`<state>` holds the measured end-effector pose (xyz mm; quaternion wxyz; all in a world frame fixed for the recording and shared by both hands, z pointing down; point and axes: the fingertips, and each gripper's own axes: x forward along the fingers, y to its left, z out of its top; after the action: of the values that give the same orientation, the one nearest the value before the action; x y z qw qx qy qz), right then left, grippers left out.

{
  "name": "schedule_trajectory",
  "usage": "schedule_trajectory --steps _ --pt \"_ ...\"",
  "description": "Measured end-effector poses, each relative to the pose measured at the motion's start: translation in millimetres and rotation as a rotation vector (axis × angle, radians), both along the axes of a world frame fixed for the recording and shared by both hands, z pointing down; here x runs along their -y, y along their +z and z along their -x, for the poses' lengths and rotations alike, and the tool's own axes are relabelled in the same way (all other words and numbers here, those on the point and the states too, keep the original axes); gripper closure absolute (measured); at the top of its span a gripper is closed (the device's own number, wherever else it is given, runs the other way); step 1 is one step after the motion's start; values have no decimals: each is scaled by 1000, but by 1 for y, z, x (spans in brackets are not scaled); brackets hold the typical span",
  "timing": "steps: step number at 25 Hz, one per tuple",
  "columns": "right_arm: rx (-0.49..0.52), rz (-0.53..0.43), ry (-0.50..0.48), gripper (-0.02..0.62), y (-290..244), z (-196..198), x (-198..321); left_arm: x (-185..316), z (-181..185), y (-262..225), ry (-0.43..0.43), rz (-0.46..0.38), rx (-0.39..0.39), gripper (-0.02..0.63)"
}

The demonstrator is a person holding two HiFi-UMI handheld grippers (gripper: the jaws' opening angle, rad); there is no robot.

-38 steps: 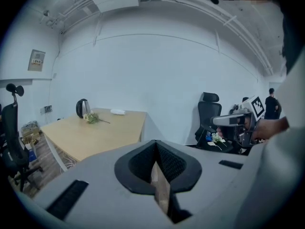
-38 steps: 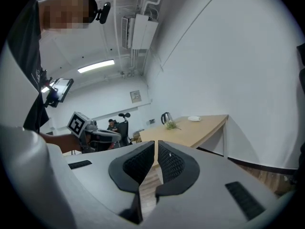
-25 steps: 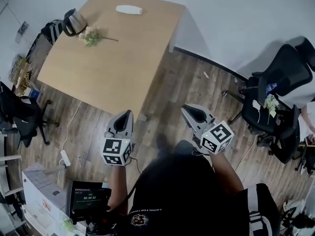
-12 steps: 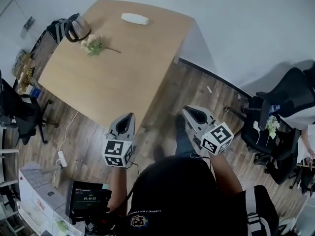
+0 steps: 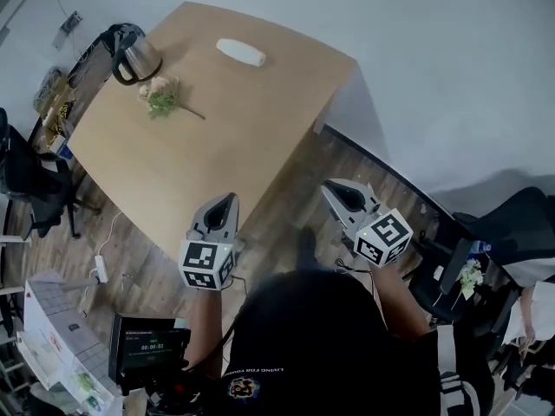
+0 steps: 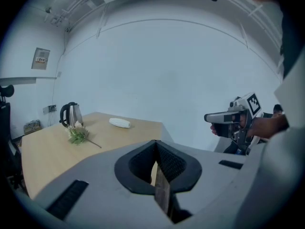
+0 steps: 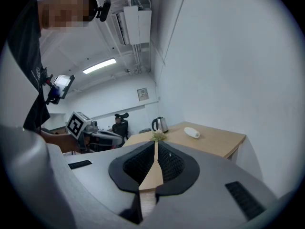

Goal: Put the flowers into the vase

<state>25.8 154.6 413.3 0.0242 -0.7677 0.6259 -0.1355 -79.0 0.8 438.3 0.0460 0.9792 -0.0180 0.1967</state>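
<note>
Head view puts us off the near edge of the desk (image 5: 217, 146), over the wooden floor (image 5: 347, 159). Both tongs are held out ahead of us, well short of anything on the desktop. Our left tongs (image 5: 227, 199) are closed, and the left gripper view shows the jaws meeting along a thin seam with nothing between them. Our right tongs (image 5: 334, 185) are closed and empty too, with the same narrow seam in the right gripper view.

The flowers (image 5: 161, 99) lie flat on the desk near its far left corner. Their pale blooms point toward the kettle (image 5: 137, 57) and the stem points toward the middle of the desk. The kettle stands upright just beside the blooms and crowds them on that side. A white oblong object (image 5: 240, 52) lies on its side near the far edge, well apart from the flowers. We cannot tell whether it is the vase. Only bare desktop lies between the near edge and the flowers.

On the desk we count one bunch of flowers, one kettle and one white oblong object, and we hold two tongs. Off the desk there is a left chair (image 5: 26, 176) and a right chair (image 5: 512, 228), both black. A second pale bunch (image 5: 471, 277) rests on a dark seat near the right one. A white box (image 5: 48, 336) and a small lit screen (image 5: 147, 351) sit at our lower left.
</note>
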Motion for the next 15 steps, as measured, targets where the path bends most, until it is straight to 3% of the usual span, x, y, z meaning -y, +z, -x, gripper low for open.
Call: schedule_trajectory --steps 5,15 --pt "15 -2 -41 575 19 -79 -1 0 -70 16 -52 1 19 606" --pt "37 11 -60 575 11 -93 4 15 -78 2 -97 -3 33 606"
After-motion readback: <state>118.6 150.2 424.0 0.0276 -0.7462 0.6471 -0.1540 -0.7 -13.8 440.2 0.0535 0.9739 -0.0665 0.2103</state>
